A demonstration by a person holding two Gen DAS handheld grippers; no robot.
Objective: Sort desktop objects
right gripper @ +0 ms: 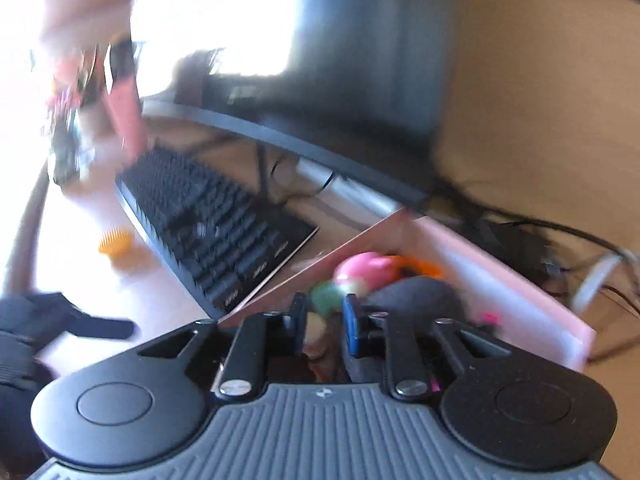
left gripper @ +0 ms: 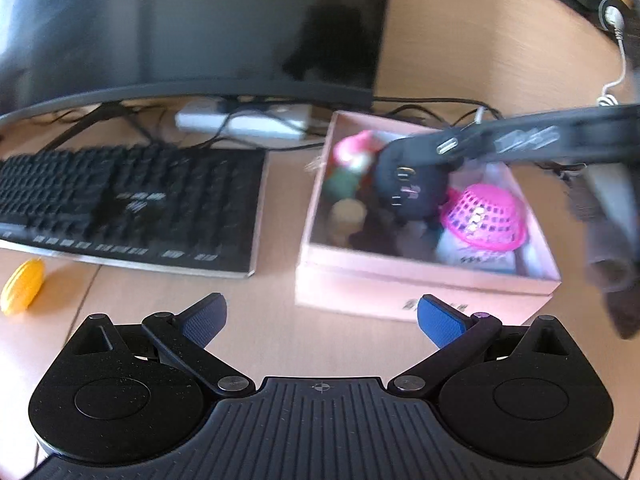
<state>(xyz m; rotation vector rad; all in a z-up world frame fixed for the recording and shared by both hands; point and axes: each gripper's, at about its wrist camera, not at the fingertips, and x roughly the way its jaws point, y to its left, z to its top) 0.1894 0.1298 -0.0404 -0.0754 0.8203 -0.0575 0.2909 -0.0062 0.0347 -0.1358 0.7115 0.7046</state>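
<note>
Two grippers are at work on this desk, and I go from the big things to the small ones. Behind everything stands the dark monitor (left gripper: 192, 24), and before it lies the black keyboard (left gripper: 128, 204). To the right of the keyboard is the pink box (left gripper: 424, 280), open on top, where the small objects are collected.

As I judge it, the sorting is almost finished. The box already holds a pink mesh basket (left gripper: 486, 212), a pink and green toy (left gripper: 352, 160), a pale round piece and some dark things that are too blurred for me to name. Only one loose object I can see outside: the yellow ridged toy (left gripper: 22, 286), lying on the desk at the near left corner of the keyboard, well apart from the box.

My left gripper (left gripper: 320, 320) hangs over bare desk with its blue pads spread wide and nothing between them. The box is just ahead on its right; the yellow toy is far to its left, so I think this hand should fetch it.

My right gripper (right gripper: 323, 320) is over the near part of the box. Its jaws are narrow but not pressed together; a green and pale shape shows in the gap, but whether the pads pinch anything I cannot tell.
</note>
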